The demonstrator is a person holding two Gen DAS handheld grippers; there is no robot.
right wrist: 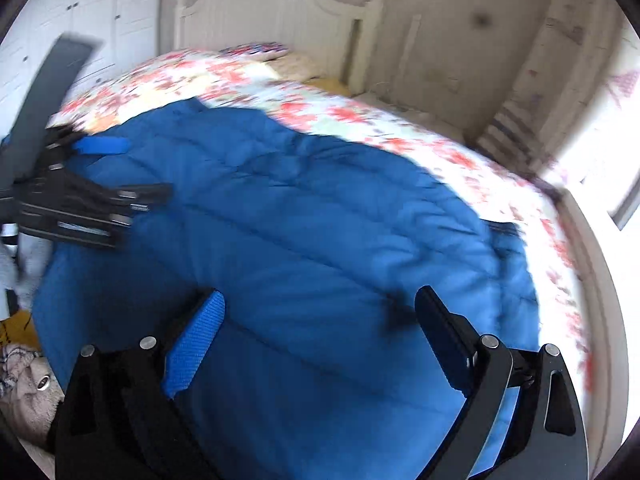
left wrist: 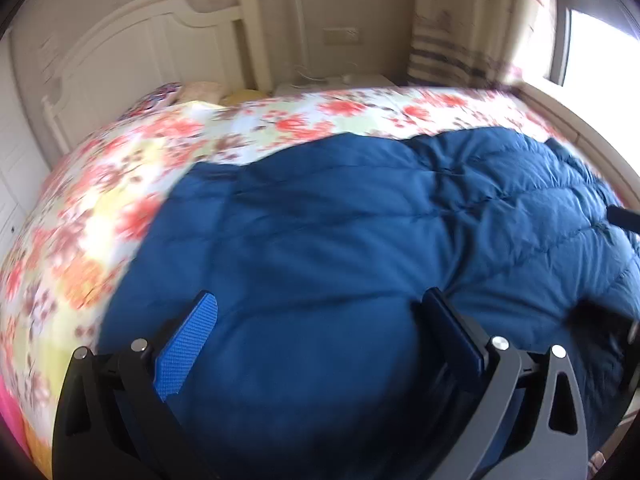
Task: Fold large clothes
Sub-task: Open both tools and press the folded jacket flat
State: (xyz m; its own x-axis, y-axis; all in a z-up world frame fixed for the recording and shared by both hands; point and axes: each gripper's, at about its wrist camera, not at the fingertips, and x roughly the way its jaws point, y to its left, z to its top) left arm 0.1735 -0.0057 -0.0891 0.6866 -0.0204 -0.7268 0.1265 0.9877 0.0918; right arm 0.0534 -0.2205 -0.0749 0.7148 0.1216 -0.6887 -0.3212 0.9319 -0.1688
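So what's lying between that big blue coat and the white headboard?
In both wrist views only the flowered bedspread stretches between the blue coat and the headboard, with pillows at the headboard end.

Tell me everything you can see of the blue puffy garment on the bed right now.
The blue garment is a quilted, padded piece with a smooth, slightly shiny shell and stitched channels running across it. It lies spread fairly flat on the floral bedspread, bulging softly, with wrinkles toward its far edge. A dark patch shows near its right side; blur hides what it is. The left gripper and right gripper are both over it with jaws wide apart, gripping nothing; contact with the fabric cannot be told.
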